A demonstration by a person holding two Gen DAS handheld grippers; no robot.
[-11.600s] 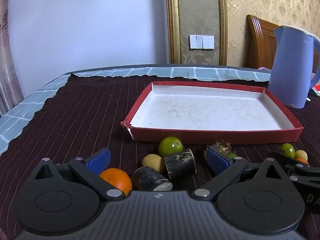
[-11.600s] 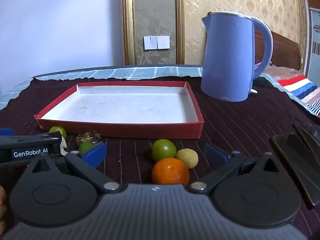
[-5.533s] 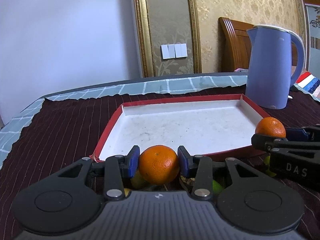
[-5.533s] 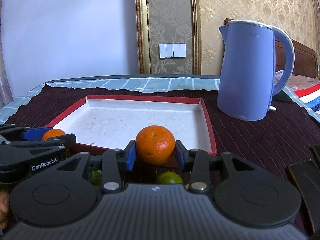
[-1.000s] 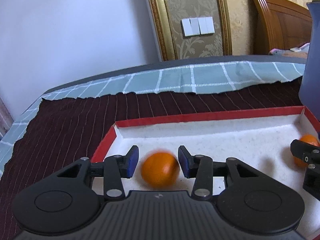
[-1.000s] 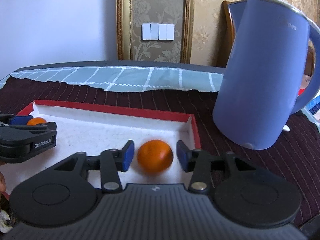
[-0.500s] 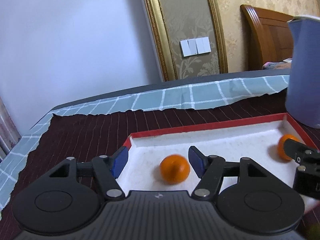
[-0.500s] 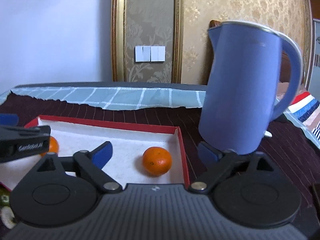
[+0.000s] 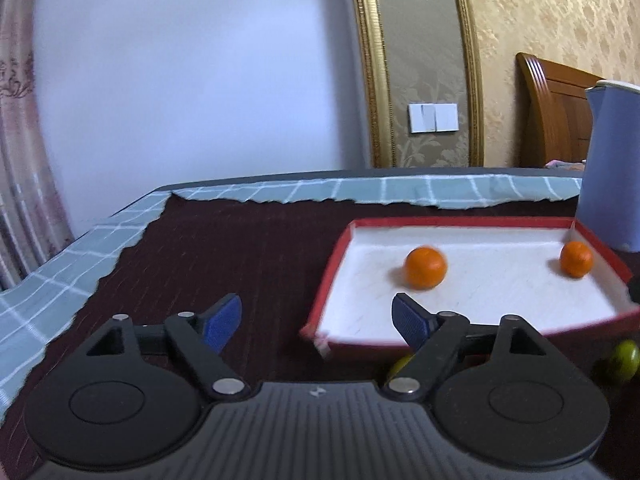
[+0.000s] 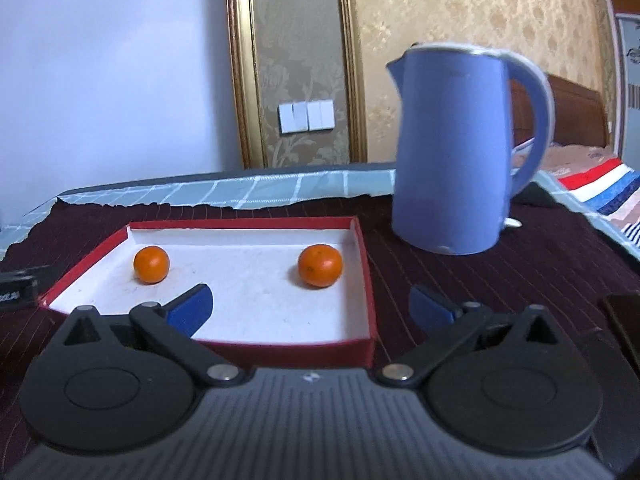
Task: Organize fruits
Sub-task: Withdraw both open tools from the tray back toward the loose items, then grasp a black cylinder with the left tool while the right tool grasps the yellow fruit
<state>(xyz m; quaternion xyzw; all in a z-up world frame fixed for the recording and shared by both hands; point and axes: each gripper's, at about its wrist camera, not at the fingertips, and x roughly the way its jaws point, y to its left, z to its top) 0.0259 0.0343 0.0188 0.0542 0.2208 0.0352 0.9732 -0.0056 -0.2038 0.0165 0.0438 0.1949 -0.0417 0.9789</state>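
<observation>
Where cloth (image 10: 460,280) dark: prob. bedroom

Red-walled tray (image 10: 366,264) with white floor; two orange fruits (image 10: 151,264) (image 10: 320,265); yellowish-green fruit (image 9: 626,358); periwinkle-blue kettle (image 10: 452,152); maroon cloth (image 9: 240,248) with thin pale stripes; teal under-cloth (image 9: 56,276), white grid; blue gripper pads (image 10: 188,312).

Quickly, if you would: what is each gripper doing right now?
Left gripper: jaws opening, nothing between them.
Right gripper: jaws opening, nothing between them.
</observation>
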